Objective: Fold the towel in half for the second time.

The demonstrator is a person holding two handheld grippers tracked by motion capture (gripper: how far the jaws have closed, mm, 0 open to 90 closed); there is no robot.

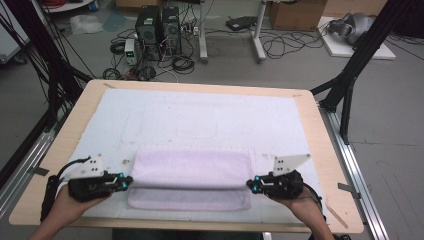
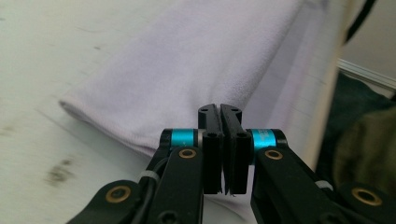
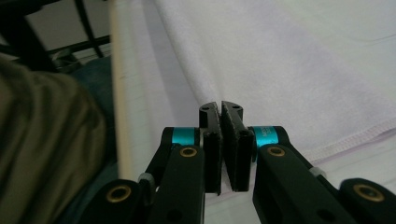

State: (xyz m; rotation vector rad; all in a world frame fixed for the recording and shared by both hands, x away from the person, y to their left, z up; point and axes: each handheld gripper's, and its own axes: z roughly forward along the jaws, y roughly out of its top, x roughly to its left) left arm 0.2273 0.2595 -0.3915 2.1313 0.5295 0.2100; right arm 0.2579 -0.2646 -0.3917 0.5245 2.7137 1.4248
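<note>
A white mat [image 1: 165, 120] covers most of the wooden table [image 1: 327, 150]. On the mat's near half lies a folded lilac towel [image 1: 192, 172], its upper layer set slightly back from the lower one along the near edge. The left gripper [image 1: 127, 181] meets the towel's left end, jaws pressed together with no cloth visible between them. The right gripper [image 1: 251, 184] meets the towel's right end, its jaws likewise closed flat with nothing seen between them.

The towel [image 1: 190, 177] is pale lilac, plain, without pattern. The cloth [image 1: 200, 120] under it is white with faint grey stains. The tabletop [image 1: 75, 125] is light wood. Both tongs [image 1: 131, 181] [image 1: 250, 184] are black with turquoise rings.
</note>
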